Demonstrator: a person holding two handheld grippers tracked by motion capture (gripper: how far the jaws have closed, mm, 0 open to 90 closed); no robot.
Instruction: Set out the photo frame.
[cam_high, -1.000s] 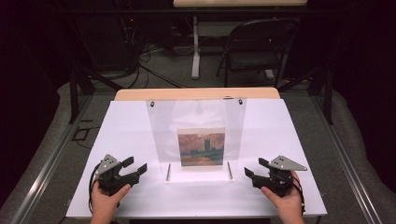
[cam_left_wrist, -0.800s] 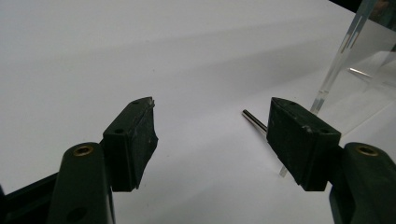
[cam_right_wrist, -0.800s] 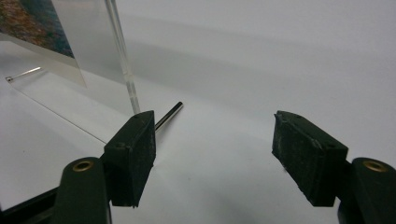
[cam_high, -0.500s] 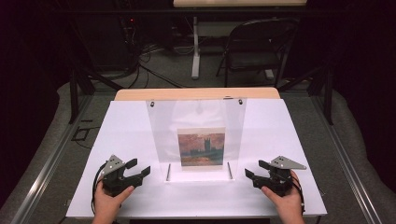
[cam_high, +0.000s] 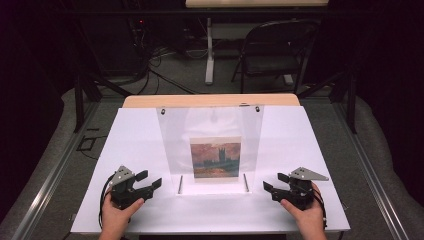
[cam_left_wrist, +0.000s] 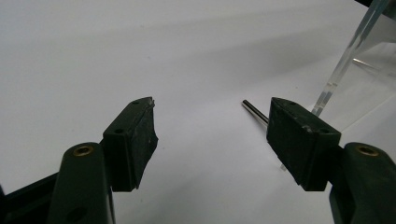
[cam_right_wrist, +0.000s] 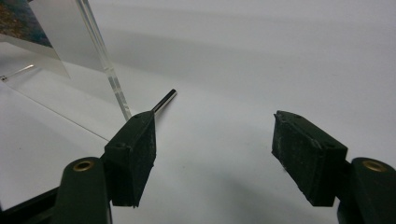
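A clear acrylic stand (cam_high: 210, 145) leans upright in the middle of the white table (cam_high: 310, 140), with a small sunset painting (cam_high: 215, 157) behind its panel. One metal pin (cam_high: 180, 184) lies at its left foot and another pin (cam_high: 246, 182) at its right. My left gripper (cam_high: 150, 179) rests left of the stand, open and holding nothing; the left pin (cam_left_wrist: 254, 112) and the acrylic edge (cam_left_wrist: 345, 56) lie just past its right jaw. My right gripper (cam_high: 275, 182) sits right of the stand, open too, with the right pin (cam_right_wrist: 166, 100) and the panel (cam_right_wrist: 100, 60) beyond its left jaw.
A wooden strip (cam_high: 210, 100) runs along the table's far edge. Behind the table stand a dark folding chair (cam_high: 275, 50) and a white desk leg (cam_high: 210, 55), with cables on the floor. Metal rails (cam_high: 50, 180) flank the table.
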